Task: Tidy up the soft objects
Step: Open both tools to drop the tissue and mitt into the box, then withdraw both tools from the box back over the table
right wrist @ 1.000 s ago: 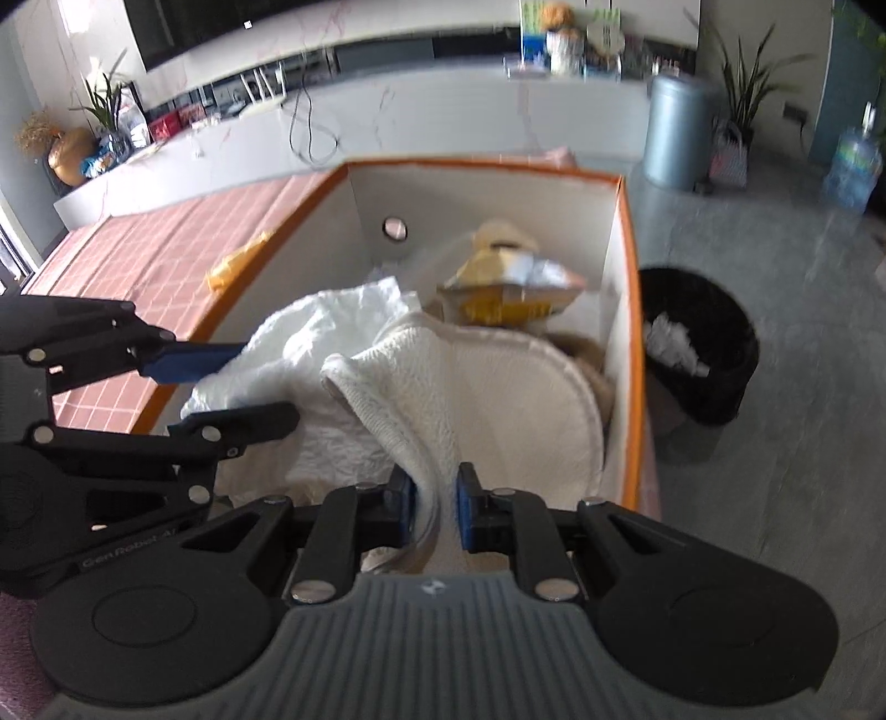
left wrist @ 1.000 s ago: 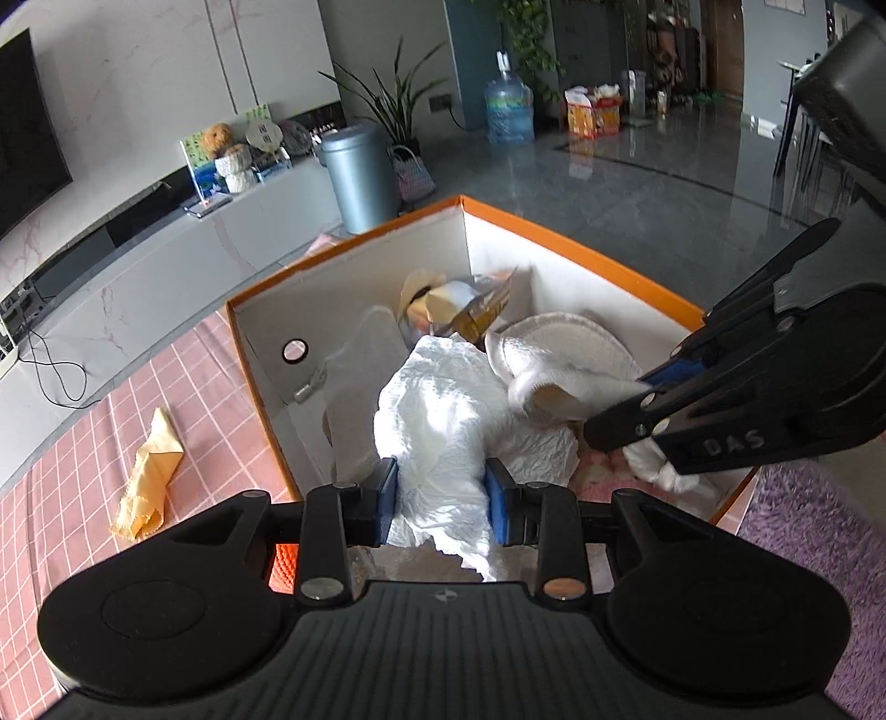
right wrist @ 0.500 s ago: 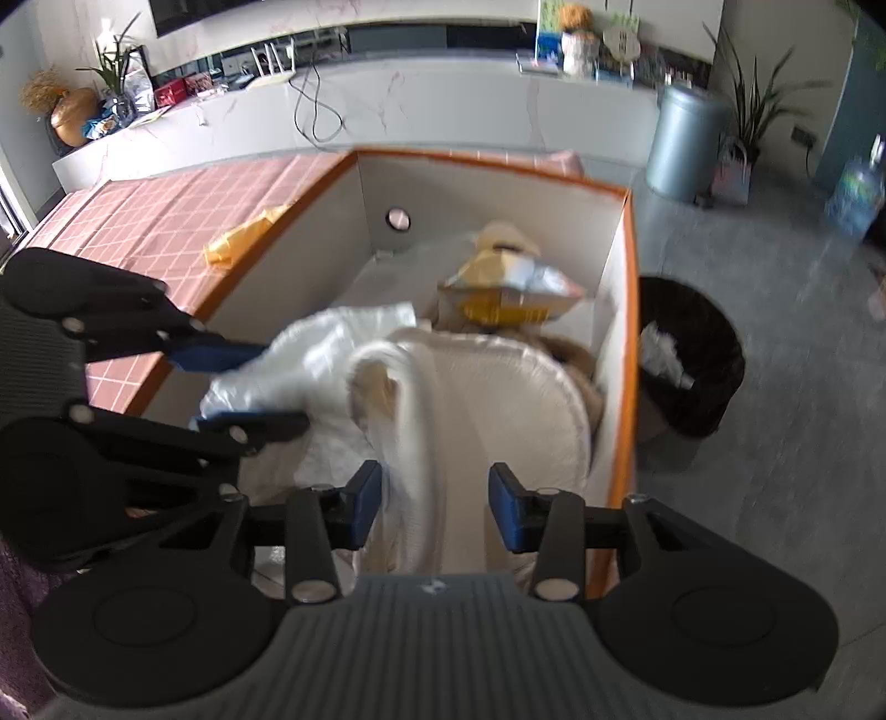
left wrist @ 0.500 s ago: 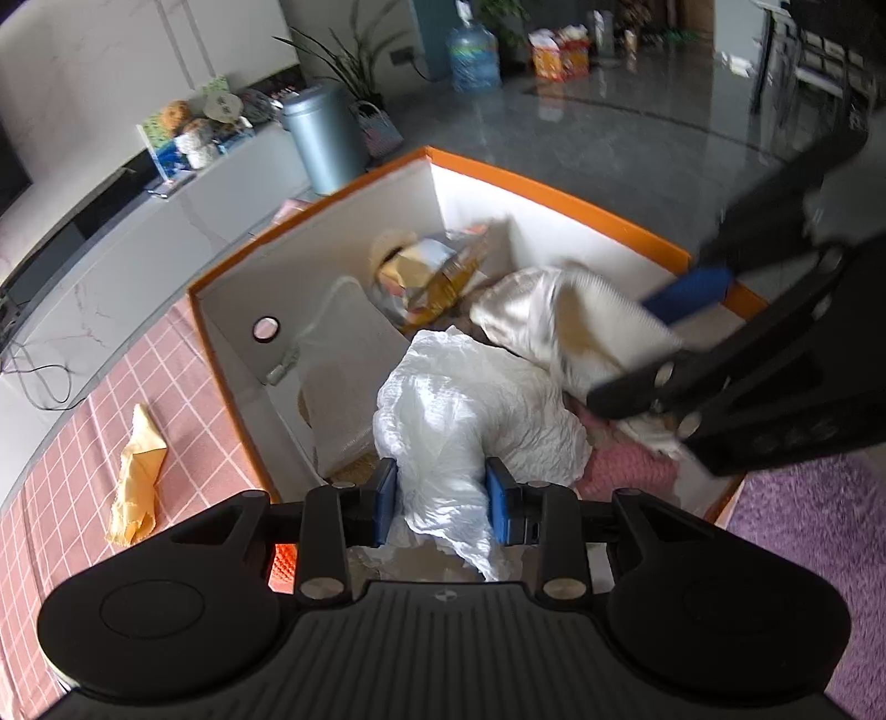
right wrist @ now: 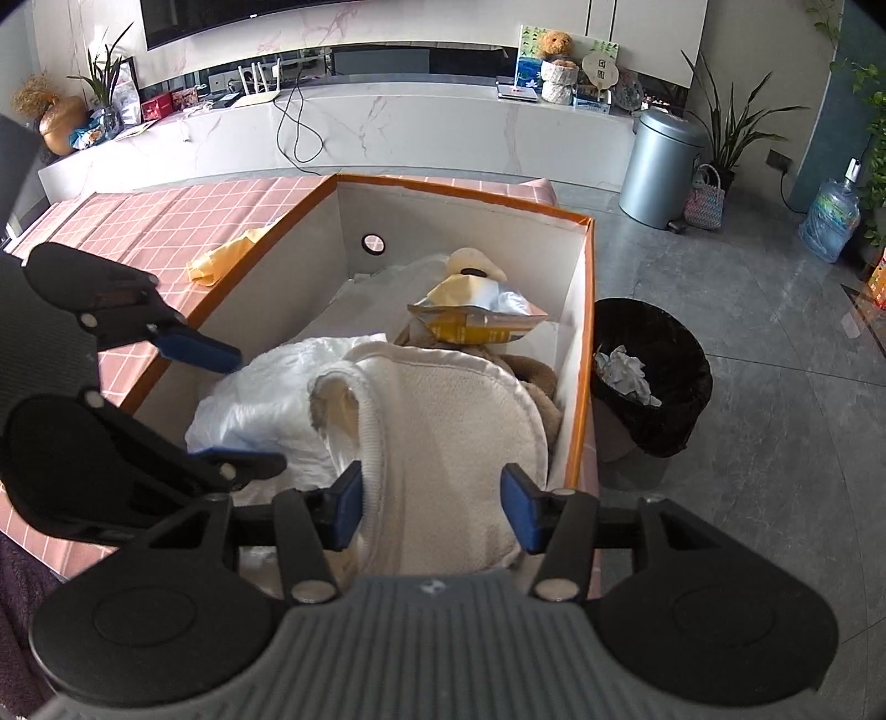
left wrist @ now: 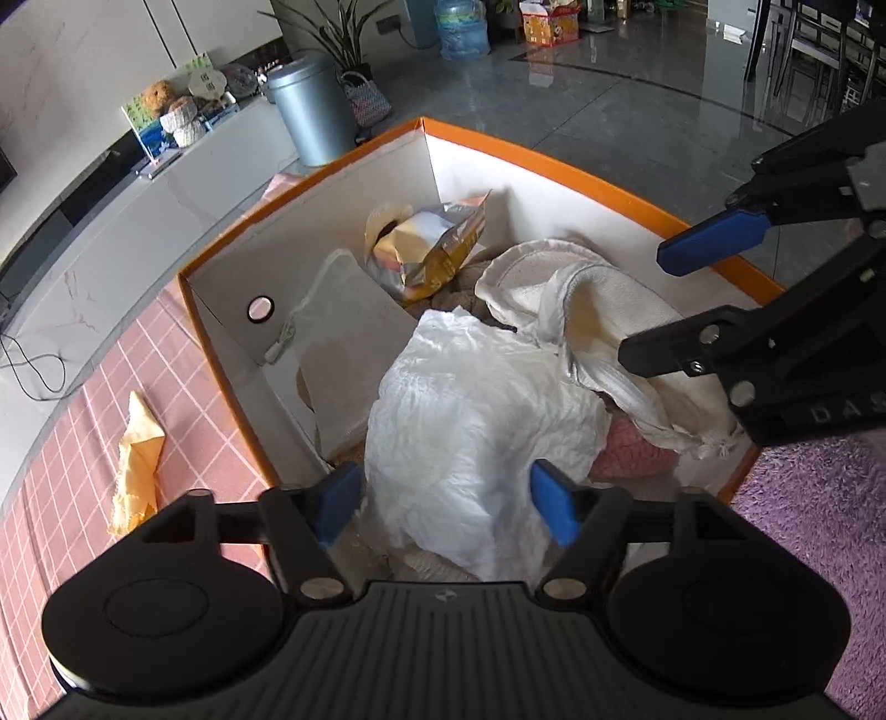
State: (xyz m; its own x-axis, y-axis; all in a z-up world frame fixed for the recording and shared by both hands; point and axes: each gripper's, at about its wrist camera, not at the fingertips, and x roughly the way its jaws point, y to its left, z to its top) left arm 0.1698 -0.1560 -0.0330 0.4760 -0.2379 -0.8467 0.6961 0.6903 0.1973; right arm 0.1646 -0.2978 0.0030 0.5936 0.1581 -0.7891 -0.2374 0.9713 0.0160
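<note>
I'm looking into a home living room: a wall-mounted television (right wrist: 310, 22), marble media console (right wrist: 387, 138), potted plants (right wrist: 725, 127) and polished grey floor tiles (right wrist: 747, 343).

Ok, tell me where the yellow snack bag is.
In both wrist views the yellow snack bag lies at the far end of the orange-rimmed box, beyond the white crumpled cloth and the cream towel.

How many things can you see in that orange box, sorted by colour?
White: 2, a crinkly white garment and a flat white pouch
Cream: 1, a fleecy cream cloth
Yellow and silver: 1, a snack bag
Pink: 1, a pink knit piece
Brown: 1, a furry brown thing, mostly hidden
Total: 6
</note>
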